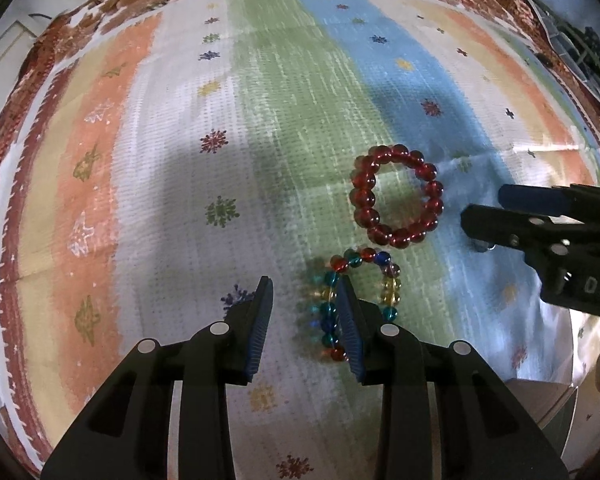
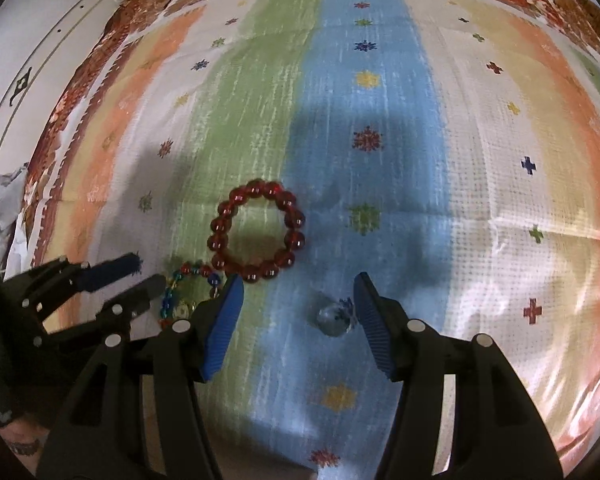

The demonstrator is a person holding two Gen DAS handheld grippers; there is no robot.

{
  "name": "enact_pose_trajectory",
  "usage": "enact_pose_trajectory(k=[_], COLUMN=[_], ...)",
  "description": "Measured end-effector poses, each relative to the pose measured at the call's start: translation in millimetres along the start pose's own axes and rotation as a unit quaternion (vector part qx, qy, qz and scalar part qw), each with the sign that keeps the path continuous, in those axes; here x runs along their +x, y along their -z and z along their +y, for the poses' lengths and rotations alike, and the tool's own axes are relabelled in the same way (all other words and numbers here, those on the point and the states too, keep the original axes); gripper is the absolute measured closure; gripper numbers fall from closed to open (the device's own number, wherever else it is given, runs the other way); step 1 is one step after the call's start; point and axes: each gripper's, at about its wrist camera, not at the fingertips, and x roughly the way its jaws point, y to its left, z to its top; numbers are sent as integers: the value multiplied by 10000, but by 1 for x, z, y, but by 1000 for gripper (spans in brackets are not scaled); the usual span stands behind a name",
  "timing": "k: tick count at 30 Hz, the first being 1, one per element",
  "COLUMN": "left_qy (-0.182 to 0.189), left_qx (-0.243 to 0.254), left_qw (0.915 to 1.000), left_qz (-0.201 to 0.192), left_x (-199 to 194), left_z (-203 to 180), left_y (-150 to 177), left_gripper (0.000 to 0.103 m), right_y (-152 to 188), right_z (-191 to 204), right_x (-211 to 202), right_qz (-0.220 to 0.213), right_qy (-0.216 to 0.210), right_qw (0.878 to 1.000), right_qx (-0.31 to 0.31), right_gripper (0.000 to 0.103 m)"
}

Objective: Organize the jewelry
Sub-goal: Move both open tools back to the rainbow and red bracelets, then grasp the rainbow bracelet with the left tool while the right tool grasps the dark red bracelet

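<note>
Striped cloth (image 2: 380, 92) with small flower prints covers the surface; floral fabric border (image 1: 100, 20) at far edge. Red bead bracelet (image 2: 257, 231) ahead-left of right gripper (image 2: 298, 298). Multicolor bead bracelet (image 1: 360, 300) just nearer. Small clear piece (image 2: 334, 318), maybe a crystal bead, between the right gripper's fingers.
</note>
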Motion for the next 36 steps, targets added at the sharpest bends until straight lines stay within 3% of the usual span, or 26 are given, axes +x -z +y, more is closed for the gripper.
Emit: enact_pose_trajectory(k=[8, 14, 16, 20, 22, 36], left_qy=[40, 87, 21, -21, 0, 728], left_qx=[93, 179, 293, 606, 684, 499], left_qw=[9999, 9996, 9993, 9979, 9974, 9959], left_qz=[101, 222, 211, 205, 221, -186], left_x=[8, 22, 22, 24, 25, -23], left_z=[-7, -9, -12, -24, -27, -17], left_y=[0, -5, -3, 1, 2, -7], left_gripper=[71, 71, 71, 86, 94, 94], right_y=[-15, -18, -19, -17, -15, -7], right_z=[5, 5, 0, -3, -4, 9], right_x=[26, 38, 38, 38, 38, 5], right_qz=[195, 264, 249, 209, 198, -21], right_qy=[40, 86, 84, 114, 61, 47], right_qw=[9998, 9996, 9996, 9997, 9997, 9995], right_qx=[11, 46, 115, -48, -87, -300], right_gripper=[45, 55, 64, 85, 85, 88])
